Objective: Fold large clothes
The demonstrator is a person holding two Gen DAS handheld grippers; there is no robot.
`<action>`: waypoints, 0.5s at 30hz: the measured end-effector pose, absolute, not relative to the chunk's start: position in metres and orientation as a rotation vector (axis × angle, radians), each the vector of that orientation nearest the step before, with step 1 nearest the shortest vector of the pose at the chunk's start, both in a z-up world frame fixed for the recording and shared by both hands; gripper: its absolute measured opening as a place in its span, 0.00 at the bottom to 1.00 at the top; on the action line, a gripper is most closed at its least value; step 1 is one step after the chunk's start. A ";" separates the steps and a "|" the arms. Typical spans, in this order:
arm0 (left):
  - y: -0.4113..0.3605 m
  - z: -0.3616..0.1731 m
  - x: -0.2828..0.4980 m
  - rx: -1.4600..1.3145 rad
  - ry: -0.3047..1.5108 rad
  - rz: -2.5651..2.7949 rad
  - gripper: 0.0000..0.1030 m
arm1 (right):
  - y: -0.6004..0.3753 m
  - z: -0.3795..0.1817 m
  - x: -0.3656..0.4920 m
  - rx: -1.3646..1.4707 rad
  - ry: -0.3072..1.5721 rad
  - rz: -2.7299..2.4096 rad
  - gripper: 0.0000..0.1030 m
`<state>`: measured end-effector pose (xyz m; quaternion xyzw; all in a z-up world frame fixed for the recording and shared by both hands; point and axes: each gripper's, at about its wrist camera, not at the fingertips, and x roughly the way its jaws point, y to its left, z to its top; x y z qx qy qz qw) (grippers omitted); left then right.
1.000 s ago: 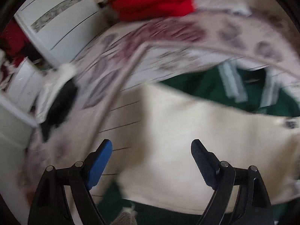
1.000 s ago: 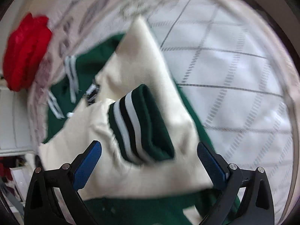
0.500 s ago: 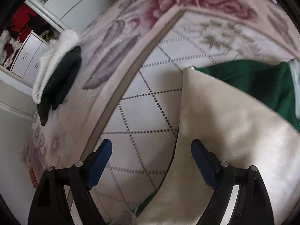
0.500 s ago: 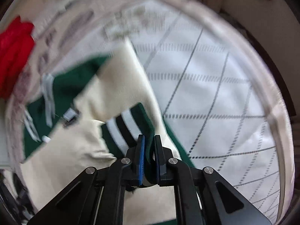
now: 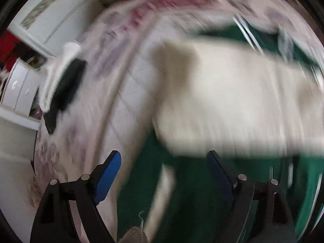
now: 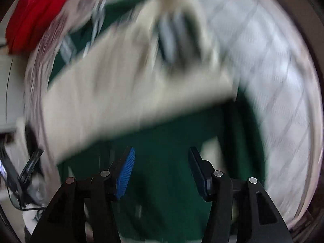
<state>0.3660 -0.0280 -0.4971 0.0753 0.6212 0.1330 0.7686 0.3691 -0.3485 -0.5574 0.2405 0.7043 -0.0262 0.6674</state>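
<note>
My left tool is spread over the jacket; my right tool, jaws just reopened, hangs empty above its green body on the bed.

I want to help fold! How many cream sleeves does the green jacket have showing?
2: one cream sleeve lies across the green jacket; the other, with a striped cuff, crosses it near the top. Blur may hide more.
</note>
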 end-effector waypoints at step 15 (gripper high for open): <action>-0.057 -0.587 0.244 0.141 1.578 0.041 0.88 | -0.222 -0.621 0.217 0.433 1.689 -0.150 0.11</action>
